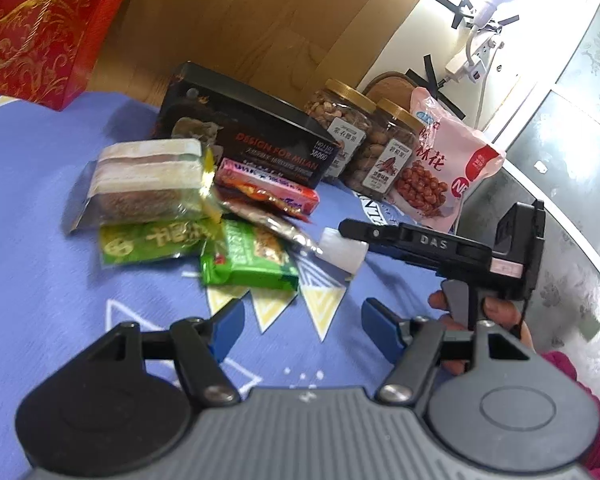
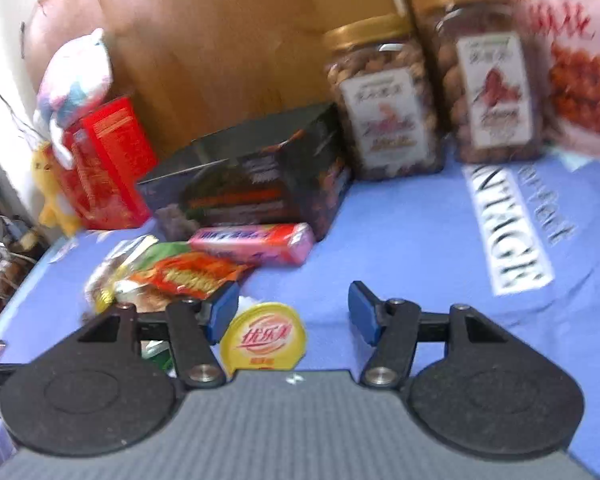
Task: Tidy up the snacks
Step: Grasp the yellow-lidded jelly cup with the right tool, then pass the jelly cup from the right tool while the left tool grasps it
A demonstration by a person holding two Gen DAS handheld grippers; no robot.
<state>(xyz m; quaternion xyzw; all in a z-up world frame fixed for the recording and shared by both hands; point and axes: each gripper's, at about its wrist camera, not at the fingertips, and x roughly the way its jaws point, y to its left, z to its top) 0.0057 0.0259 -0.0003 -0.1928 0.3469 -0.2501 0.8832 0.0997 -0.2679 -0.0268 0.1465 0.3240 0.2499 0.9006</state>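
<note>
Left claw: blue pads spread, nothing between them, only the blue patterned cloth covering the counter.

Just ahead of it, a loose pile of snacks: two green packets, an orange-red wrapper, a pink bar, and a large clear bag of layered cake to the left. Behind the pile lies a black box on its side. Further right of that, two gold-lidded nut jars stand upright side by side, a pink peanut bag leaning next to them. A red gift box sits far ahead-left.

Right claw: pads spread, gripping nothing. A yellow-lidded cup sits low between the pads, close to the left one; contact cannot be determined. In the left wrist view the cup appears white at that claw's tip, with a hand on its handle.

Right wrist view is blurred; labels unreadable.
</note>
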